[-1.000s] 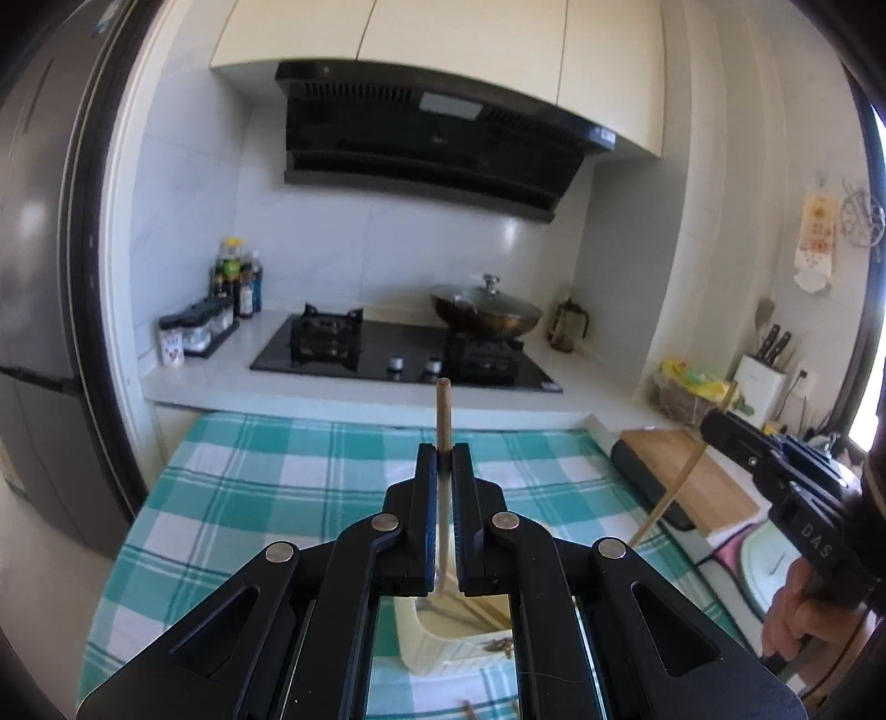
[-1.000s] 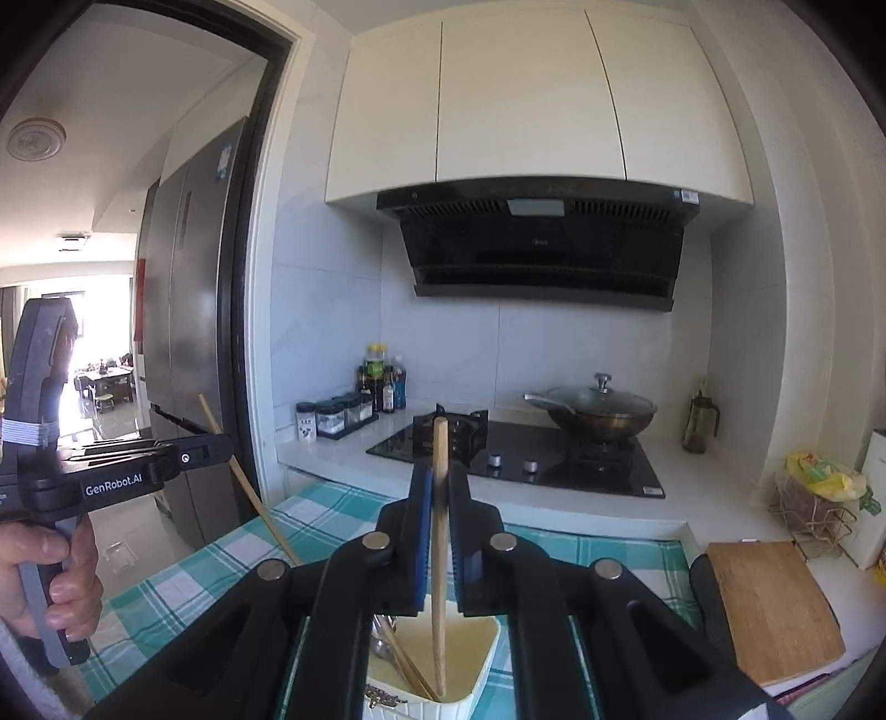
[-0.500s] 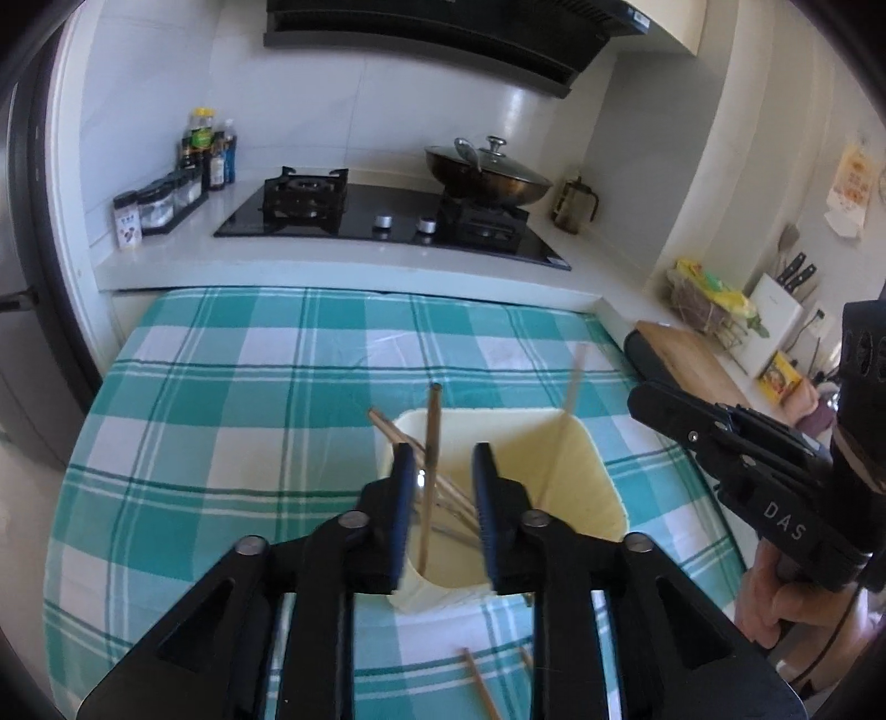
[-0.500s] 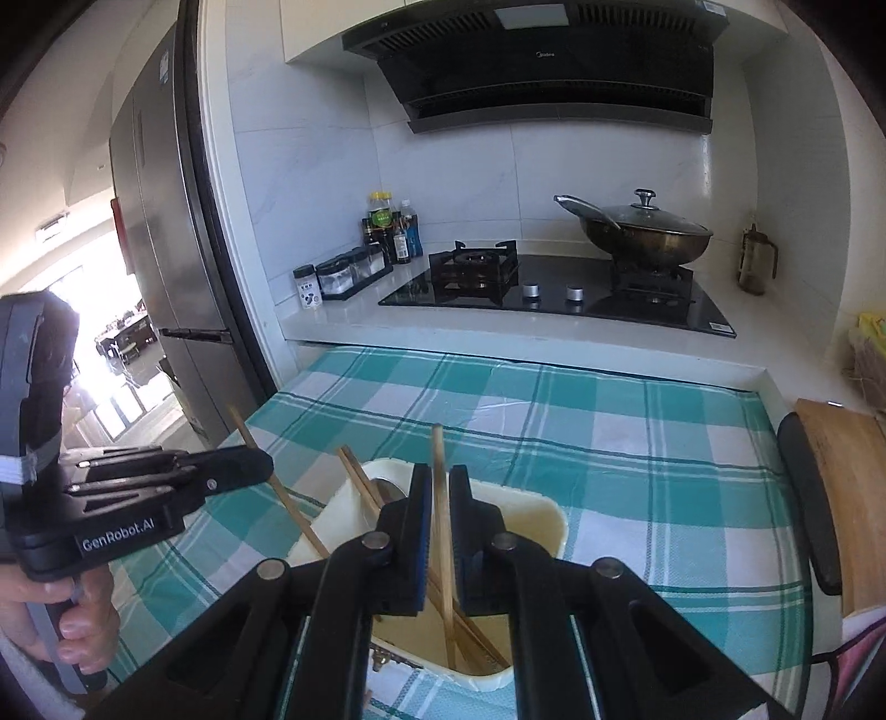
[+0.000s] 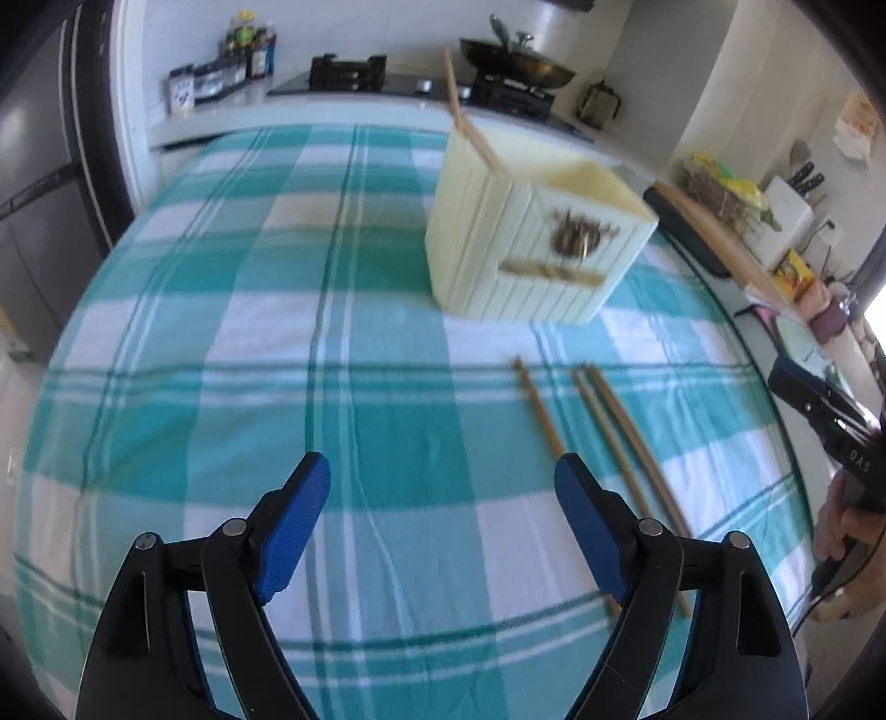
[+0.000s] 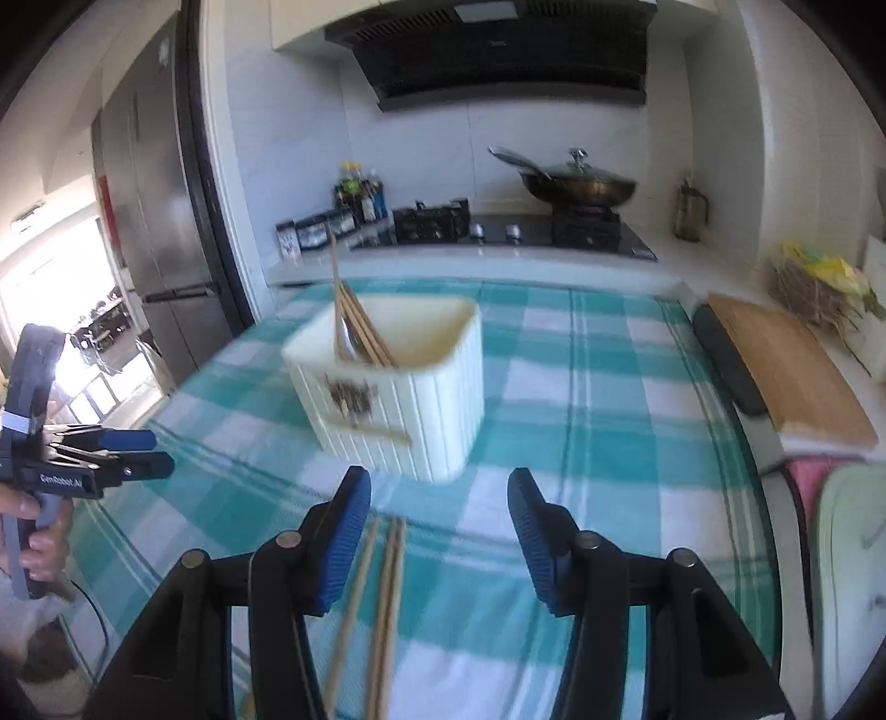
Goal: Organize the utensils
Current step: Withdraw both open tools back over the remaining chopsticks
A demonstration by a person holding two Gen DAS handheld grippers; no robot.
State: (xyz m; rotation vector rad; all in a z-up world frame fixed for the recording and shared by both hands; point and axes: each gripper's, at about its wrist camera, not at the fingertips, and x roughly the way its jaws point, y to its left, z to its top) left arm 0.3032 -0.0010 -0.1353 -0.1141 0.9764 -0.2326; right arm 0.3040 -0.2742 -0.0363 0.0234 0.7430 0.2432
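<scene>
Left gripper: jaws spread wide, having just been opening; nothing between the blue pads, only checked cloth below. In the right wrist view the same gripper appears at the left edge, held by a hand, nothing between its fingers.

Right gripper: jaws about half apart, also just been opening; no utensil gripped. Loose chopsticks lie on the cloth below it, nearer its left finger, passing under that finger's tip toward the bottom of the frame. The pads do not press on them. In the left wrist view, only the tip of the right gripper shows at the right edge, with the hand under it.

Worktop: covered with a teal and white checked cloth.

Utensil holder: cream, ribbed, rectangular box, upright on the cloth beyond both grippers, with a dark emblem on its front face. Several chopsticks stand in it, leaning against its left corner, tops above the rim. Something metallic shows among them; too blurred to name.

Loose chopsticks, left wrist view: three on the cloth, roughly parallel, between the holder and the left gripper's right finger, apart from the holder. One lies a little left of the other two; the pair lie close together. Their near ends run under that finger.

Both views motion-blurred.

Background: gas hob with a lidded wok, a range hood above, a wooden cutting board right of the cloth.
</scene>
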